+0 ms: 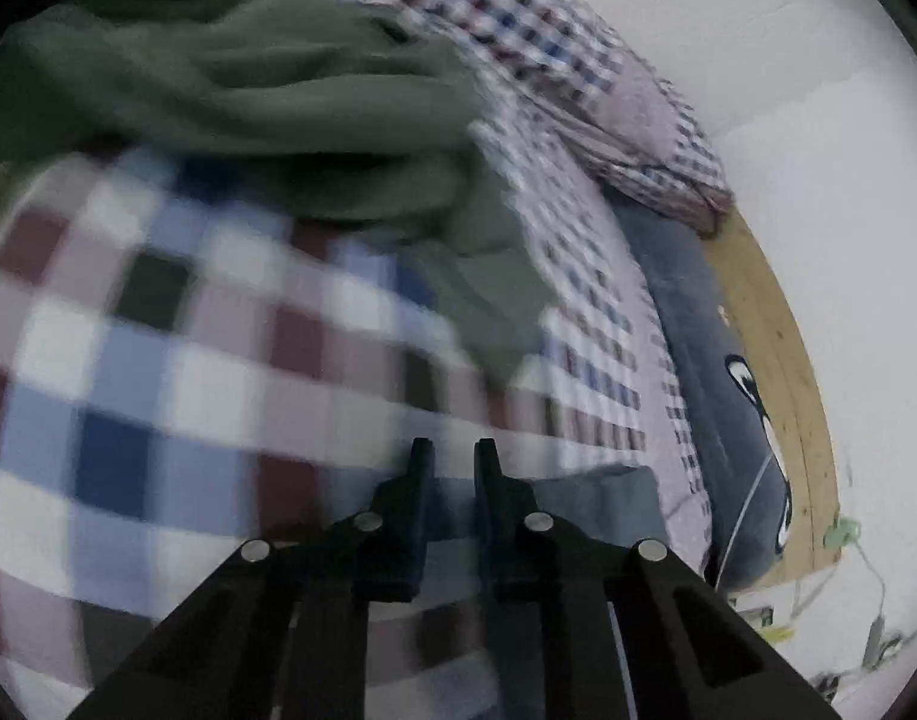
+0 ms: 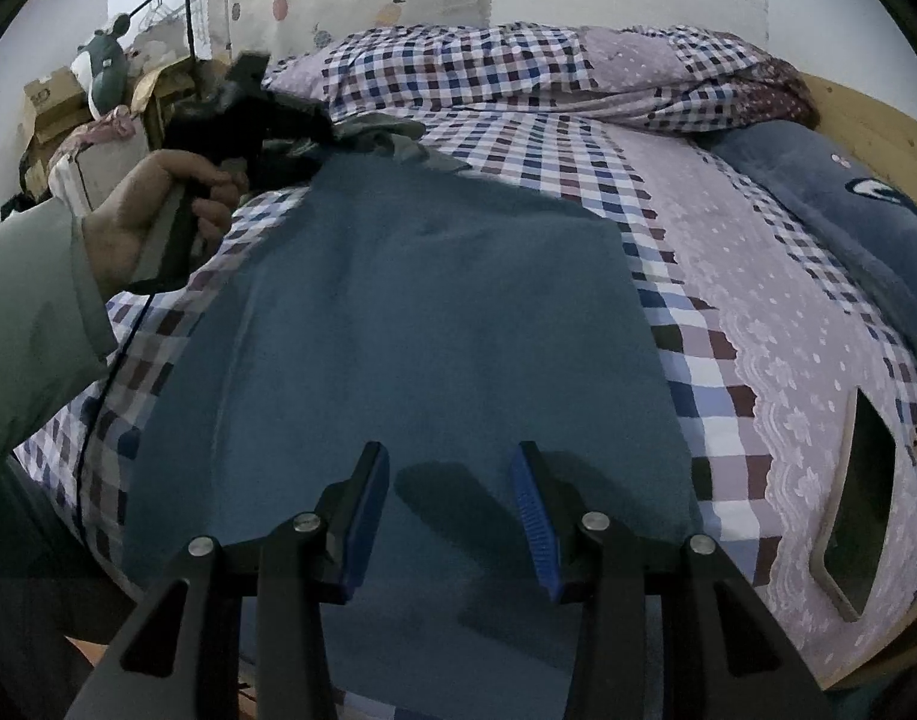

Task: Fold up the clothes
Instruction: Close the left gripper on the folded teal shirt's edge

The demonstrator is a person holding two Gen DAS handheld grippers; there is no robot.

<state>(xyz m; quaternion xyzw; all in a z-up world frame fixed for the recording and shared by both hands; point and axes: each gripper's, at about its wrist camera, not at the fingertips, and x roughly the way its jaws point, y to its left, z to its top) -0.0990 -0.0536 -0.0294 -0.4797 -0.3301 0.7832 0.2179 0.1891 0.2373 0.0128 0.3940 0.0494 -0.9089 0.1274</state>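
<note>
Bedspread [image 2: 578, 138], checked in red, blue and white, with a blue garment [image 2: 434, 312] spread flat on it; this garment was the piece being folded and filled the middle of the right wrist view.

Right gripper [image 2: 452, 462]: I held it tilted down over the near part of the blue garment, jaws about half apart, blue pads bare, nothing between them.

Left gripper [image 1: 452, 456]: its handle sat in my left hand [image 2: 152, 210], and its tips were at the far left corner of the blue garment, beside a crumpled grey-green garment [image 1: 248, 90]. The jaws stood narrow, with only a slim gap. The left wrist view was blurred, so I could not tell whether any cloth was pinched in that gap.

Dark blue blanket [image 2: 830, 204] with a cartoon print lay along the far right side of the bed, against the wooden bed frame [image 1: 770, 348].

Cardboard boxes [image 2: 53, 99] were stacked beyond the bed at upper left, with a plush toy [image 2: 101, 57] sitting on top. What the boxes held could not be seen.
</note>
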